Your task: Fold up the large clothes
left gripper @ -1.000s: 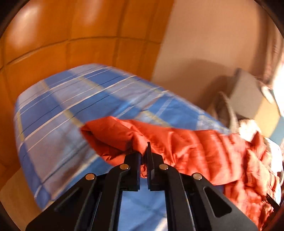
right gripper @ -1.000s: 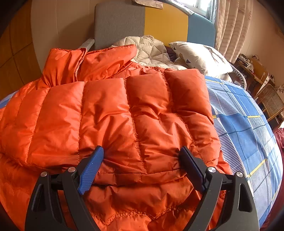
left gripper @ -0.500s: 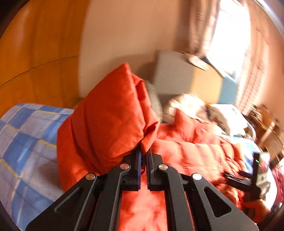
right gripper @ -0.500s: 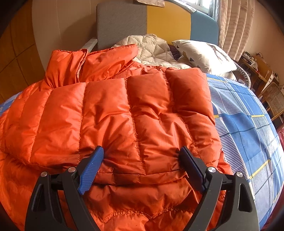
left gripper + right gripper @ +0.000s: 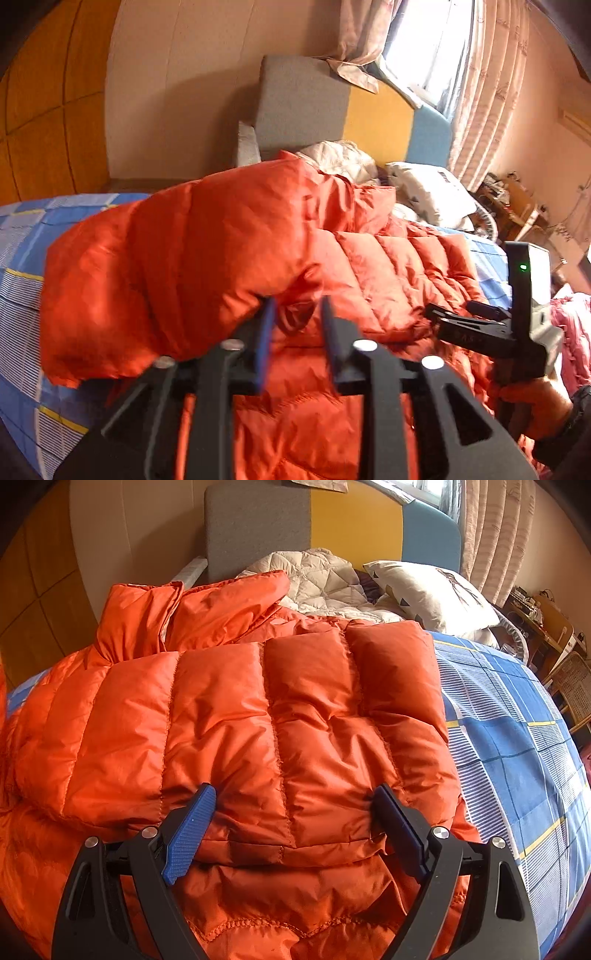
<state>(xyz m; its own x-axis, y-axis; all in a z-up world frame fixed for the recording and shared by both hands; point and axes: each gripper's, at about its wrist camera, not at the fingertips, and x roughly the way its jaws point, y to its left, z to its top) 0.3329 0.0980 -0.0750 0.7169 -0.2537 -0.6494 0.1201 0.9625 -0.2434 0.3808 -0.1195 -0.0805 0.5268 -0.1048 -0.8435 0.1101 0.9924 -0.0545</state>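
Orange quilted jacket [image 5: 236, 716], blue plaid bedsheet [image 5: 517, 746], grey-yellow-teal headboard [image 5: 354, 520]

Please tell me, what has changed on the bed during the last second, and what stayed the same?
The left gripper swung the orange jacket's sleeve from the blue checked sheet over the jacket body, then opened and let it go. The right gripper stayed open, resting on the folded jacket.

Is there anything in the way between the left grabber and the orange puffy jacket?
Nothing visible. The left gripper sits right at the orange jacket, its jaws apart with only jacket fabric between and behind them. The sleeve bulges just left of it. The right gripper is spread open over the folded part.
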